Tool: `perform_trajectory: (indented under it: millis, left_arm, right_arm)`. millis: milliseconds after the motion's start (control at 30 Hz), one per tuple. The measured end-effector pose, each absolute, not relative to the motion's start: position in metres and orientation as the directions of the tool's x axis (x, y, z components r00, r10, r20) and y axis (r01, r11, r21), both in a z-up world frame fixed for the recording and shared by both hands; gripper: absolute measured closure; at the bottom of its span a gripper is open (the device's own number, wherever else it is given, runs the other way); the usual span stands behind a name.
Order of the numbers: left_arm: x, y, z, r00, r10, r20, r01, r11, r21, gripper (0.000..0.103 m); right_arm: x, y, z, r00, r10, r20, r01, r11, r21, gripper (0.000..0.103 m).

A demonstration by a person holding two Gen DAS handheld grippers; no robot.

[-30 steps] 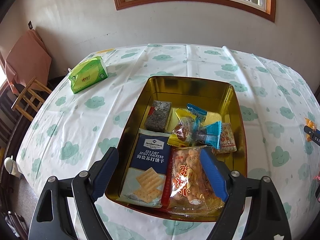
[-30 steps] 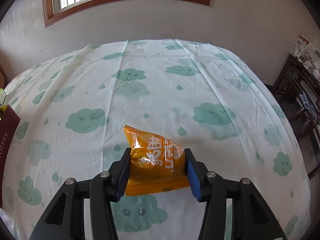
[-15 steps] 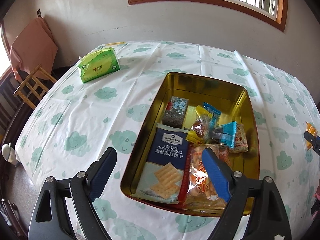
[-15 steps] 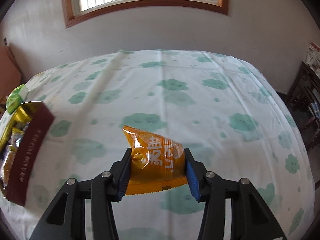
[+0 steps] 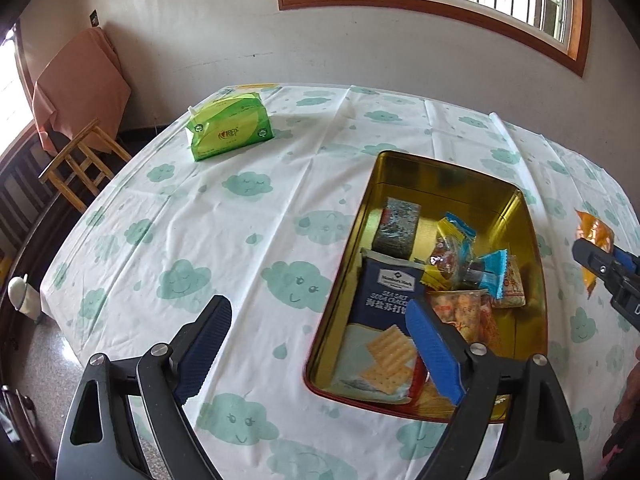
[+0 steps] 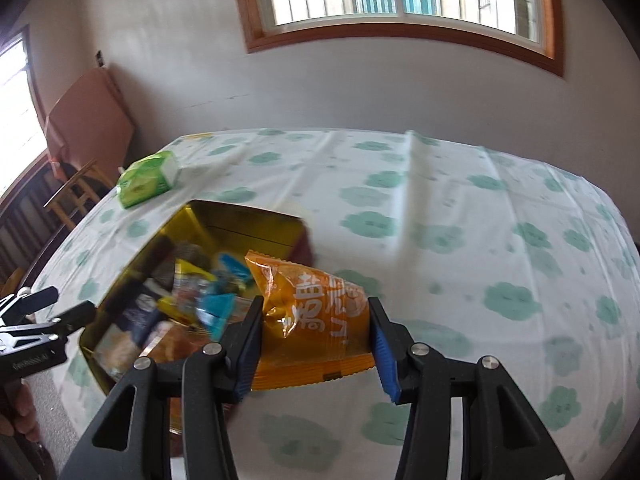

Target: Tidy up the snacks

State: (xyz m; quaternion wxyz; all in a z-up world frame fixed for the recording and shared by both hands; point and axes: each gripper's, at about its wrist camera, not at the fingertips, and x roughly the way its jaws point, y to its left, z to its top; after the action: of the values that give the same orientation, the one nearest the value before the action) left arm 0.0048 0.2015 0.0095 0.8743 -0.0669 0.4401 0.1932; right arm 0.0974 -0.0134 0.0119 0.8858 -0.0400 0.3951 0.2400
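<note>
Right claw (image 6: 316, 342): clamped on orange snack packet (image 6: 314, 318), held above bench (image 6: 480, 240) beside gold tin (image 6: 240, 224)
Left claw (image 5: 320, 344): jaws wide, just been opening, nothing gripped, over tin's near-left edge
Tin contents: cracker pack (image 5: 384, 308), assorted wrapped snacks
Tissue pack (image 5: 228, 126): far left on bench

Snack tin (image 5: 520, 216) sits on the table (image 5: 224, 240), cracker pack (image 5: 384, 320) inside. Tissue pack (image 5: 230, 126) is way off behind-left.
</note>
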Motion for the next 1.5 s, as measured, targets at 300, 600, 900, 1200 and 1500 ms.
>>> perform_trajectory:
  millis: [300,600,900,1200,1500]
  left_arm:
    - [-0.005,0.231,0.006,0.512,0.306,-0.803,-0.443,0.895,0.059,0.016]
    - [-0.014,0.249,0.007,0.498,0.33,-0.802,-0.476,0.877,0.065,0.016]
    - [-0.015,0.252,0.009,0.502,0.332,-0.799,-0.475,0.878,0.067,0.016]
    - [-0.014,0.241,0.01,0.502,0.325,-0.801,-0.46,0.885,0.071,0.015]
    - [-0.018,0.232,0.014,0.513,0.32,-0.797,-0.449,0.891,0.068,0.015]
  right_arm:
    - [0.096,0.047,0.007,0.539,0.418,-0.731,-0.53,0.843,0.092,0.054]
    - [0.1,0.079,-0.007,0.539,0.363,-0.76,-0.519,0.854,0.039,0.054]
    - [0.105,0.085,-0.026,0.505,0.33,-0.798,-0.483,0.874,0.055,0.052]
    - [0.099,0.086,-0.024,0.517,0.333,-0.789,-0.509,0.86,0.03,0.029]
    - [0.072,0.076,0.0,0.545,0.388,-0.743,-0.542,0.839,0.041,0.02]
